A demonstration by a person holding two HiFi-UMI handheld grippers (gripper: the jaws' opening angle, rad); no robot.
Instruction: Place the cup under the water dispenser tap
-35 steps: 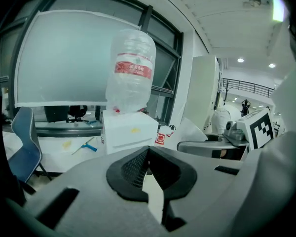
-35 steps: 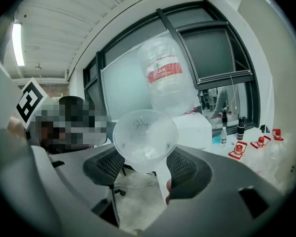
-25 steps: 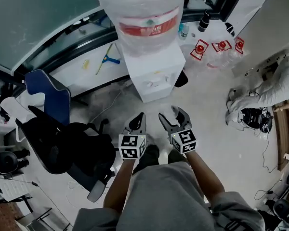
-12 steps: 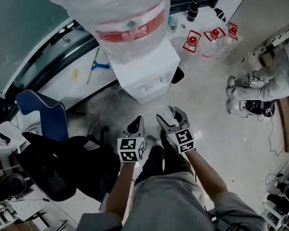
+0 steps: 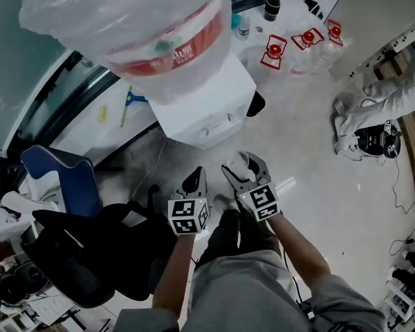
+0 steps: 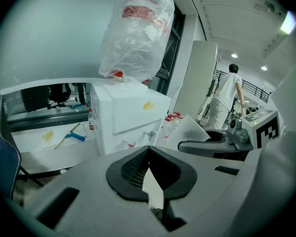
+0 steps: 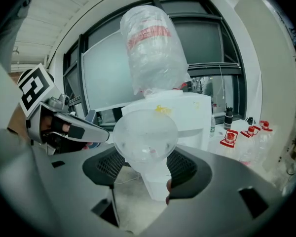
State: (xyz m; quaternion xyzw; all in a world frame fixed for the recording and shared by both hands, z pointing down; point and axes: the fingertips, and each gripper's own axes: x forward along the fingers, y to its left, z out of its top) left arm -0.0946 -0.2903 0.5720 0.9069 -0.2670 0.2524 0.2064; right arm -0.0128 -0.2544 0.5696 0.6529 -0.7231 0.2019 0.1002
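Cup (image 7: 146, 138) of clear plastic sits pinched between the jaws of the right hand-held gripper (image 5: 241, 164). The black pads press on its narrow end from both sides, and its wide round end points ahead toward the water dispenser (image 5: 209, 108). The cup is held in the air, tilted forward rather than upright.

The left hand-held gripper (image 5: 197, 176) is just beside the right one, at the same height in the head view. Its jaws are pressed together at the tips with nothing between them.

Both hand-held grippers are short of the dispenser, with a strip of bare floor (image 5: 311, 151) showing between them and its white front. The cup is well apart from the taps (image 6: 149, 133). These are two small spouts low on the dispenser's front face, one of them with a red lever.

A large bottle (image 5: 128, 30) wrapped in loose clear plastic, with a red label band, stands upside down on top of the dispenser.

To the left of the dispenser a blue chair (image 5: 63, 177) stands near a low white ledge. Beyond the dispenser several red-capped bottles (image 5: 274, 50) lie on the floor. In the left gripper view a person (image 6: 228, 98) in white stands in the background, facing away.
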